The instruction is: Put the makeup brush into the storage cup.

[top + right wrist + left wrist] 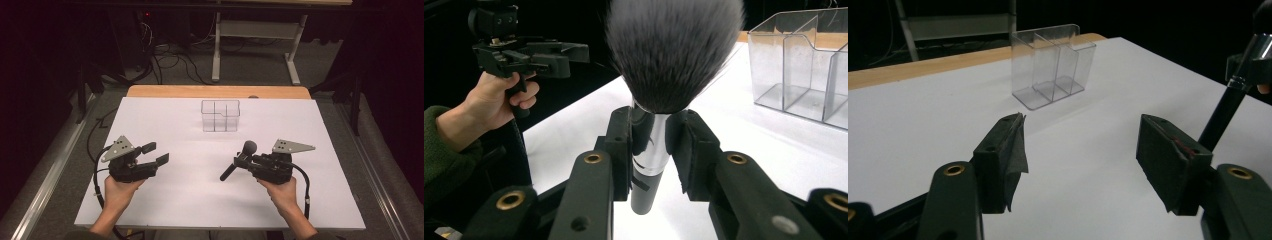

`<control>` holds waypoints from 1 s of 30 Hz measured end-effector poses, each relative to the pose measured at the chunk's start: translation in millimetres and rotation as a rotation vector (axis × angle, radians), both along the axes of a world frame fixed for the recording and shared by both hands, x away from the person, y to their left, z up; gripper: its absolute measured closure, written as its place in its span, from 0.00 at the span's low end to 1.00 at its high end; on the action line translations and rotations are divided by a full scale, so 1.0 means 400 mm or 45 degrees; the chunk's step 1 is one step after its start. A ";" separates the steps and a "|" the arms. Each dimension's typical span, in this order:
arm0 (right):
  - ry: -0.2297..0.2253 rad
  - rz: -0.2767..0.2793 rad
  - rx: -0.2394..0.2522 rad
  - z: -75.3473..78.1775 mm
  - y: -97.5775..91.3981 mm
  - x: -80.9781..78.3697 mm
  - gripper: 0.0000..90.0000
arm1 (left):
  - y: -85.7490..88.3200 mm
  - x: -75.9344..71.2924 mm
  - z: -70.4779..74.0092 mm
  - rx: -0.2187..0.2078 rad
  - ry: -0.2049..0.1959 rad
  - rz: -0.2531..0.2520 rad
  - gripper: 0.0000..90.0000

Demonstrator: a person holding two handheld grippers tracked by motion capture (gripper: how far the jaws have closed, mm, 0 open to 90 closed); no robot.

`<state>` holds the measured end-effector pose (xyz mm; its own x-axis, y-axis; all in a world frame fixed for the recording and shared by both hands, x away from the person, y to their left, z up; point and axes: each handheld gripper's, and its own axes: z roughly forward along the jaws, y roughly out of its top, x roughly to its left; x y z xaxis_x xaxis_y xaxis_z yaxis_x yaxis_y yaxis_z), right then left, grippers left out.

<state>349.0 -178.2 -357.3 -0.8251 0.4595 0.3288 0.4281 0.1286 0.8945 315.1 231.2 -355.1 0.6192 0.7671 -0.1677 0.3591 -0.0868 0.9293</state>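
- Your right gripper [243, 161] has its fingers [620, 145] clamped on the brush [239, 160], pinching the silver collar just under the bristles. Gripping there looks meant to keep the head steady while you aim the handle.
- The brush is off the counter [165, 200], over the near right part of it, with the bristles toward the far edge and the handle slanting down toward the near edge. I judge that tilt wrong for dropping it handle-first into the organiser; you would have to turn it upright.
- The organiser [220, 116] stands upright near the middle of the far edge, well apart from both grippers, its open top up to take things from above.
- Your left gripper [157, 154] hangs over the near left part of the counter with its fingers [1000, 155] wide apart and nothing between them. It seems parked clear of the brush's path, free to steady the organiser if needed.
- Hard to make out: the organiser's clear walls blur together, so the count and shape of its compartments is uncertain, and you cannot tell which one suits the brush.
- The right gripper view cuts off the top of the bristles, and the fingers cover part of the collar.
- The left gripper view cuts the brush off at its right edge.
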 end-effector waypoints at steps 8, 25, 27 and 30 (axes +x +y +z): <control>-0.009 -0.004 -0.032 0.004 -0.002 0.003 0.81 | 0.016 0.004 -0.026 -0.001 -0.004 0.061 0.40; -0.042 -0.048 -0.088 0.038 -0.030 0.021 0.81 | 0.028 0.006 -0.072 0.034 0.005 0.141 0.38; -0.045 -0.054 -0.093 0.041 -0.034 0.024 0.81 | 0.026 0.004 -0.073 0.040 0.004 0.140 0.38; -0.047 -0.057 -0.100 0.045 -0.036 0.027 0.81 | 0.021 0.002 -0.076 0.055 0.005 0.136 0.38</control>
